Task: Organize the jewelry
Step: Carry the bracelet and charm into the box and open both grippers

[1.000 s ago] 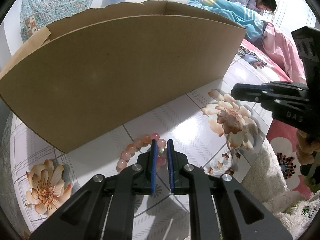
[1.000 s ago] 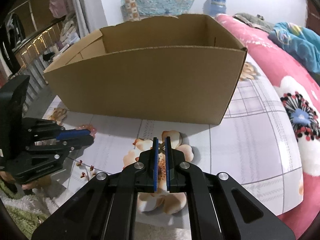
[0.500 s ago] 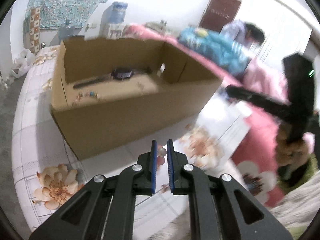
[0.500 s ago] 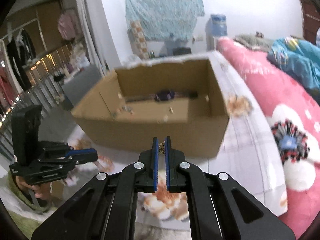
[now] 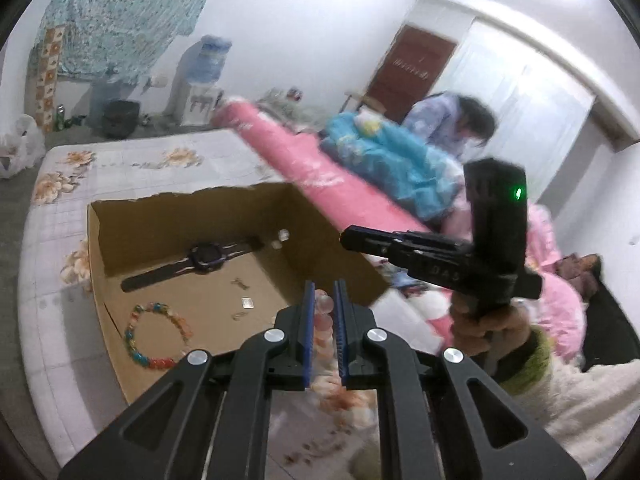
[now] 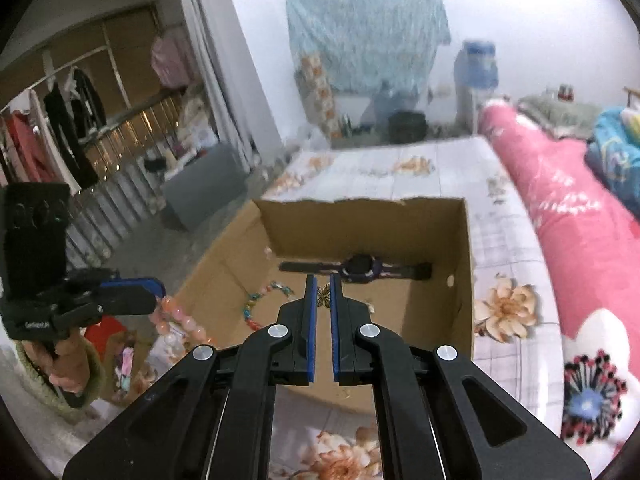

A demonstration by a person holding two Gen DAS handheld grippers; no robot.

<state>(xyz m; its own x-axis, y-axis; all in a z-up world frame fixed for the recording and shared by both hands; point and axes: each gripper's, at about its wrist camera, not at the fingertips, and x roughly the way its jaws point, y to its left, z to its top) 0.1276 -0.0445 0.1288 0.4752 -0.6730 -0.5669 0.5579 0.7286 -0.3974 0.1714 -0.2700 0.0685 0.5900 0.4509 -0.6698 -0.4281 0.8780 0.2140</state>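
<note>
Left tool (image 5: 323,294) is clamped on a pink bead bracelet (image 5: 322,322), the pale pink beads strung between its blue pads and trailing down toward six o'clock. In the right wrist view that same bracelet dangles from the tool's tip at nine o'clock, clear of the bed. Right tool (image 6: 323,287) is pinched together on a small gold butterfly-shaped piece (image 6: 323,295), which peeks out between the pad tips.

Both tools hang above the open cardboard box (image 5: 192,208) that sits on the bed (image 6: 508,248) with its flower-print sheet. Down on the box floor, a dark wristwatch (image 5: 206,258) with a purple-rimmed face lies stretched out along the far wall, at twelve o'clock from the right tool. A multicoloured bead bracelet (image 5: 154,334) lies in a loop at nine o'clock from the left tool, near the box's left wall. A few small metal bits (image 5: 247,303) are scattered between the watch and the loop; too small to name.

At three o'clock in the left view, a hand (image 5: 486,326) grips the right tool's handle. A pink quilt (image 6: 568,208) runs along the bed's far side.
</note>
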